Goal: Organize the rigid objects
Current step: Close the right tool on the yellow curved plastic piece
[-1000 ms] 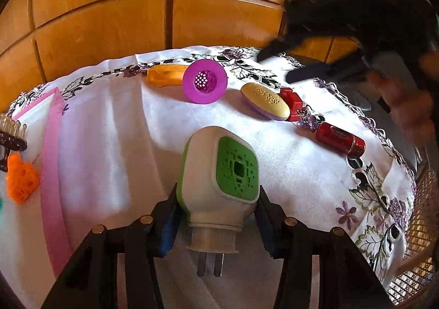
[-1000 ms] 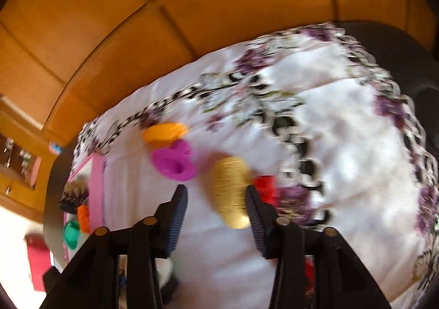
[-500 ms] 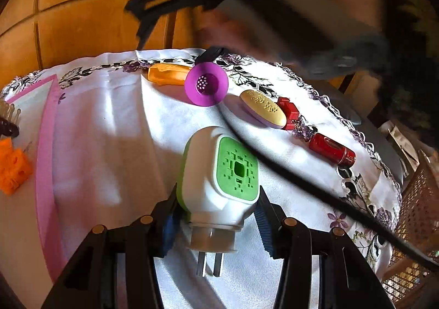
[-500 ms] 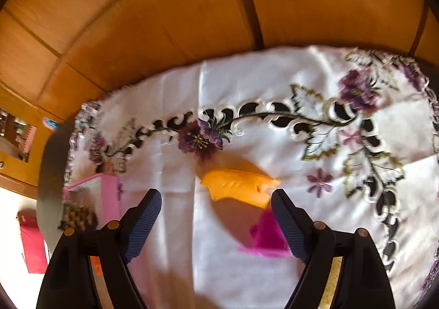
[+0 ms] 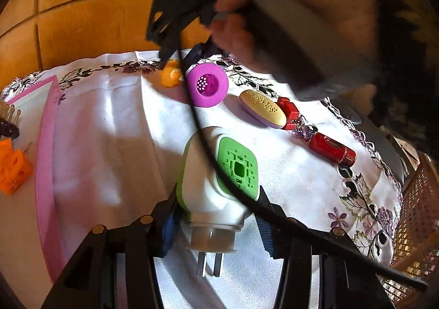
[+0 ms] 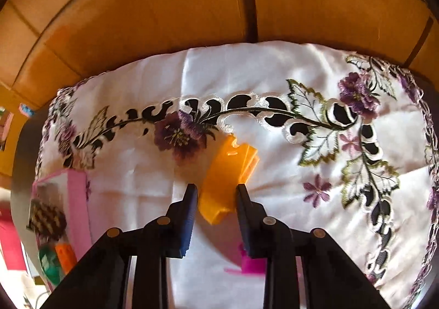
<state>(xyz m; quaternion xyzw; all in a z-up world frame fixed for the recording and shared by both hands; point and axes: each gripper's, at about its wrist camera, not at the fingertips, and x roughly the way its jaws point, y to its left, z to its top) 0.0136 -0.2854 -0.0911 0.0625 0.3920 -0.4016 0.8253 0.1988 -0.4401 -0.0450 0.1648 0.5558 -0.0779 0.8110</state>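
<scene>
The left gripper (image 5: 216, 215) pinches a white and green plug-in device (image 5: 216, 180) by its lower sides, its blue pads pressed on either flank, with the two metal prongs pointing back toward the camera. The device hangs above the white embroidered tablecloth (image 5: 123, 144). A black cable (image 5: 208, 149) runs across the front of the device.

Taking the device as the landmark: to its left lies a pink tray (image 5: 45, 160) holding an orange block (image 5: 12, 169) and a dark comb-like piece (image 5: 8, 128). Beyond it and to the right lies a red tube (image 5: 332, 150), then a yellow oval bar (image 5: 263, 108) with a red box (image 5: 288, 111) touching its far side. Straight beyond the device lies a magenta funnel-shaped cup (image 5: 207, 85) on its side, its mouth facing the camera.

Just past the cup, at the far edge of the cloth, is the orange plastic piece (image 6: 227, 180). The right gripper (image 6: 216, 193), held by a hand (image 5: 288, 15), points steeply down at it. Its jaws have just closed, and the fingers now pinch the orange piece by its two long sides near its closer end. The piece is tilted, its far end beside a purple embroidered flower (image 6: 178, 136). Whether it has left the cloth I cannot tell. A wooden panelled wall (image 6: 164, 7) stands behind the table.
</scene>
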